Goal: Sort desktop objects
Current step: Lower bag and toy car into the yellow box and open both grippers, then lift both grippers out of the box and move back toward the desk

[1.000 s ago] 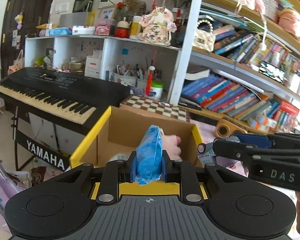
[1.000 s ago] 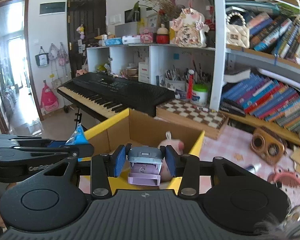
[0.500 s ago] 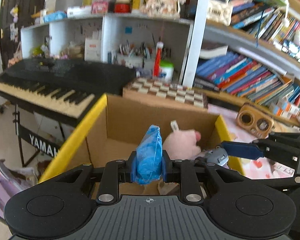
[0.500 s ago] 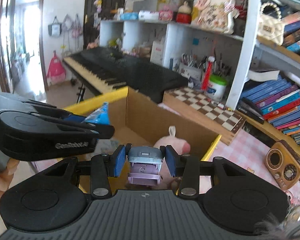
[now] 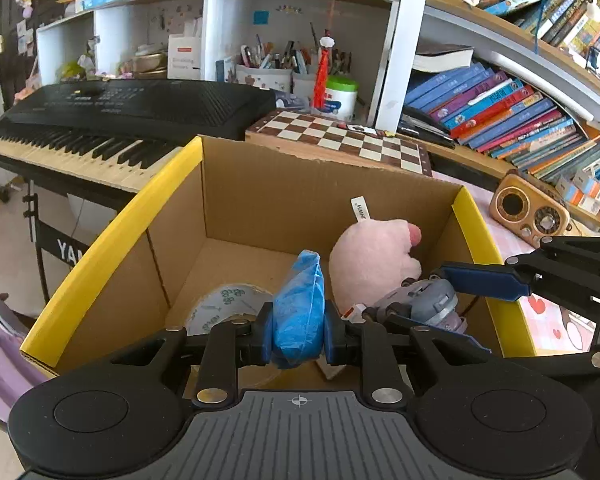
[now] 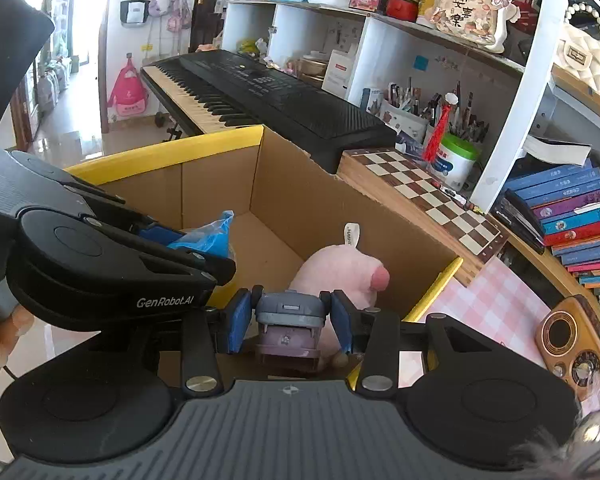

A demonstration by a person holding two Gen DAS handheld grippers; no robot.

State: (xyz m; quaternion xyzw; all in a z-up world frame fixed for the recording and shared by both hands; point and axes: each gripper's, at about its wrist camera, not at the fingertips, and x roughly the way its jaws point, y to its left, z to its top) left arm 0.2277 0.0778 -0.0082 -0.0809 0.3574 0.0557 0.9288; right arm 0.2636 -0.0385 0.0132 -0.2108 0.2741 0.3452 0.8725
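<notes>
Both grippers now lower over cardboard box (image 5: 260, 200), jaws clamped on blue bag (image 5: 299, 312) and toy (image 6: 290, 322).

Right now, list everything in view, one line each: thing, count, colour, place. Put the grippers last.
cardboard box: one, brown with yellow edges, centre
plush toy: one, pink, inside box
tape roll: one, white, on box floor
blue bag: one, blue, in left gripper
grey-purple gadget: one, in right gripper
keyboard: one, black, behind box
chessboard: one, brown-white, behind box
retro radio: one, wooden, right of box
left gripper: one, black, over box
right gripper: one, black, over box
</notes>
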